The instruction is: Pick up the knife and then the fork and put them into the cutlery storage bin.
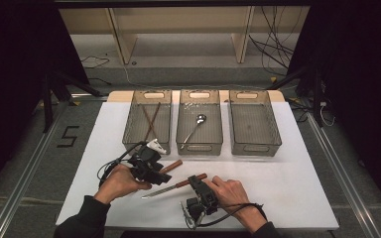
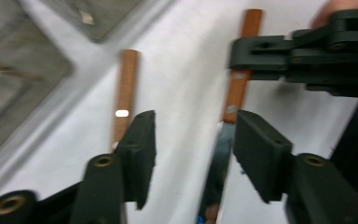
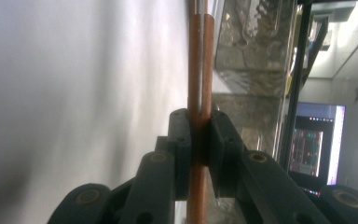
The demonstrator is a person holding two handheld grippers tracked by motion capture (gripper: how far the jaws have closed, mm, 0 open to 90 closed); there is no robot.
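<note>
Here, on the white table (image 1: 278, 168): a wooden-handled knife (image 1: 176, 186) lying flat, blade toward the left, handle toward the right. Clamped on that handle, near its far end: the right gripper (image 1: 198, 181), jaws closed tight on the wood, seen close up in the right gripper view (image 3: 199, 140) with the handle running straight up between the pads. Just above the blade end: the left gripper (image 1: 155, 173), jaws parted, pads pressing on nothing, bare table between them in the left gripper view (image 2: 193, 149). In that same view, the knife blade (image 2: 216, 163) right beside the right-hand jaw, and the other gripper across the handle farther up. To the left there, a second wooden handle (image 2: 125, 93), lying on the table roughly parallel to the knife, its lower end hidden behind the left-hand jaw; in the high view the same handle (image 1: 172, 165) sticking out past the left gripper. Farther back on the table, three grey bins in a row: chopsticks (image 1: 150, 120) in the left bin (image 1: 129, 130), a spoon (image 1: 194, 128) in the middle bin (image 1: 199, 148), then the right bin (image 1: 254, 148).
</note>
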